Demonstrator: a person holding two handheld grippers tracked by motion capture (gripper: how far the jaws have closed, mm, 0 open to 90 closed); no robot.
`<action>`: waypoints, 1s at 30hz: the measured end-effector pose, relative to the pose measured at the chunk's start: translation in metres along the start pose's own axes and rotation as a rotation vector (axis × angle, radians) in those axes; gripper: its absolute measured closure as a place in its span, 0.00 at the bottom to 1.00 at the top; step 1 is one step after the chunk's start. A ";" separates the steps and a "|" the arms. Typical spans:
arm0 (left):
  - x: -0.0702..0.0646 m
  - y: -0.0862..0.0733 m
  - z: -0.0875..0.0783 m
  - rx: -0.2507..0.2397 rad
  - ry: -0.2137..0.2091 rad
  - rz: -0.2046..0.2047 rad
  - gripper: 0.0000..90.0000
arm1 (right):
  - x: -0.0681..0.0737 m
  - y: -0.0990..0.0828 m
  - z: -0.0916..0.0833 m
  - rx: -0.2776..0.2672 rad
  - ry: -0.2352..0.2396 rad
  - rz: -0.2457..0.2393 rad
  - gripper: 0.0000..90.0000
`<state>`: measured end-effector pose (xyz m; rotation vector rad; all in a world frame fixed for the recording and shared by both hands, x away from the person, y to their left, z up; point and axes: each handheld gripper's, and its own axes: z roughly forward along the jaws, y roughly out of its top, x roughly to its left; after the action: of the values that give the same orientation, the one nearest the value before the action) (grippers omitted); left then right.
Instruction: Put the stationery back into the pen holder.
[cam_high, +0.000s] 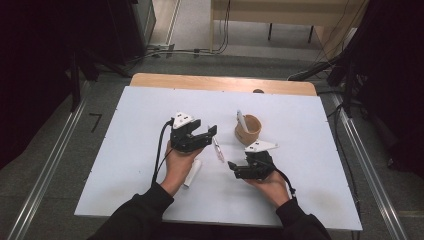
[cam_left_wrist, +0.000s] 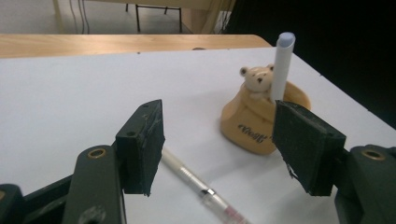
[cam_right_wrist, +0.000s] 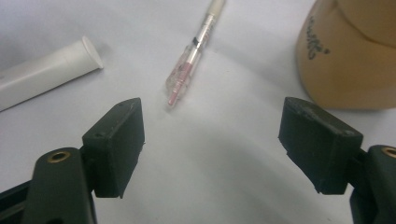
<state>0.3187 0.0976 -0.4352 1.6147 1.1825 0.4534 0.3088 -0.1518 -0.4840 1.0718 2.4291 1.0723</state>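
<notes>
A tan bear-shaped pen holder (cam_high: 248, 129) stands right of the middle of the white table top (cam_high: 310, 170), with a white pen (cam_high: 241, 120) upright in it. A clear pen with a pink core (cam_high: 218, 149) lies flat just left of the holder. A white capped tube (cam_high: 192, 173) lies by my left hand. My left gripper (cam_high: 210, 136) is open, its jaws pointing toward the holder (cam_left_wrist: 252, 126) with the clear pen (cam_left_wrist: 196, 179) on the table below them. My right gripper (cam_high: 233, 170) is open near the pen's pink tip (cam_right_wrist: 180, 81), with nothing between its jaws.
A strip of bare wood (cam_high: 220, 81) runs along the table's far edge. Metal floor rails (cam_high: 50, 165) flank the table on both sides. Cables (cam_high: 200, 50) lie on the floor beyond it. In the right gripper view the tube (cam_right_wrist: 46, 72) lies at left and the holder (cam_right_wrist: 350, 60) at right.
</notes>
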 end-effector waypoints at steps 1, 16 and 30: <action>0.003 -0.002 -0.003 0.002 0.000 -0.002 0.38 | 0.001 0.001 0.002 0.003 0.003 -0.003 0.25; 0.045 -0.026 -0.037 0.006 0.081 -0.035 0.38 | 0.008 0.012 0.020 0.006 0.006 0.002 0.28; 0.055 -0.036 -0.042 0.086 0.111 -0.013 0.25 | 0.012 0.028 0.040 0.002 -0.002 0.009 0.32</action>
<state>0.2942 0.1654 -0.4648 1.6723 1.3107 0.4953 0.3356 -0.1094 -0.4903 1.0849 2.4270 1.0707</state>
